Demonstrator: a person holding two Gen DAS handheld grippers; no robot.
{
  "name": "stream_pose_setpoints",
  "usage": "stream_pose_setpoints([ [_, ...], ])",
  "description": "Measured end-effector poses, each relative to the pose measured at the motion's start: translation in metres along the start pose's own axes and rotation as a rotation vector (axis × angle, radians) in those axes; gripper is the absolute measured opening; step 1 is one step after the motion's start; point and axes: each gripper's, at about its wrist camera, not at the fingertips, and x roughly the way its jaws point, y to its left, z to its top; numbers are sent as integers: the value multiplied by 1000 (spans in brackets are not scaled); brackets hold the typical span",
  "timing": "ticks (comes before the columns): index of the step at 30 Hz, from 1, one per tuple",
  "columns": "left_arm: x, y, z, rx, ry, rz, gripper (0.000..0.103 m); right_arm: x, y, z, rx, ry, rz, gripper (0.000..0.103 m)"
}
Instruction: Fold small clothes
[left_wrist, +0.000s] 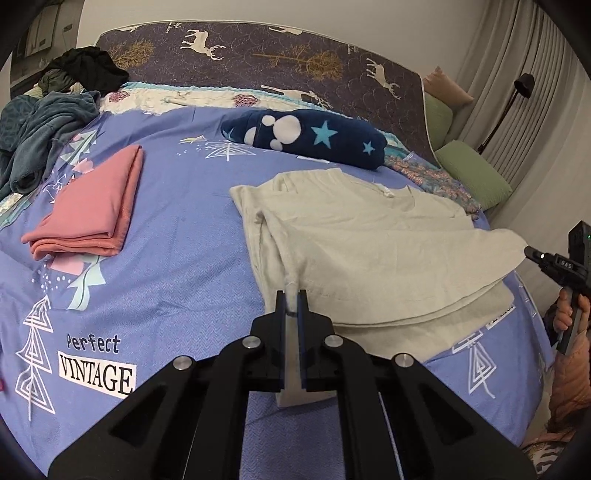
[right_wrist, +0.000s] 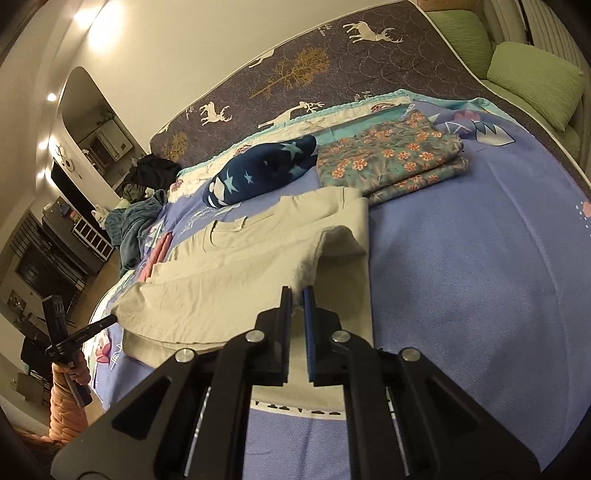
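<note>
left wrist view: the left gripper (left_wrist: 292, 301) is pressed together, pinching the near hem of the cream shirt (left_wrist: 354, 236), which lies on the blue bedspread (left_wrist: 177, 236). left of the shirt sits a folded pink garment (left_wrist: 88, 214); beyond the shirt, a navy star blanket (left_wrist: 306, 136).

right wrist view: the right gripper (right_wrist: 297, 297) pinches a raised fold of the shirt (right_wrist: 229, 273). a folded floral cloth (right_wrist: 391, 162) lies beyond the shirt, to its right.
</note>
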Motion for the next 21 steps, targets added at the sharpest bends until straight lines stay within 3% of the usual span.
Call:
stream_pose_setpoints([
  [4,-8,-1,12,-48,-41,-70,5,0,-2,6,29,-5,40,6],
  [8,-8,-4,46,-82,-103,-110,5,2,-1,28,46,-42,46,6],
  [11,6,-7,82,-94,-134,-78,5,11,1,61,56,-82,42,6],
  [14,36,6,118,-183,-161,-8,6,36,-1,95,76,-106,3,6],
  [16,65,16,139,-206,-171,60,12,58,-8,111,109,-106,-58,12],
  [18,90,26,148,-217,-139,123,42,78,-17,120,137,-110,-158,20],
  [21,102,37,144,-226,-111,131,47,94,-23,113,110,-63,-177,25],
])
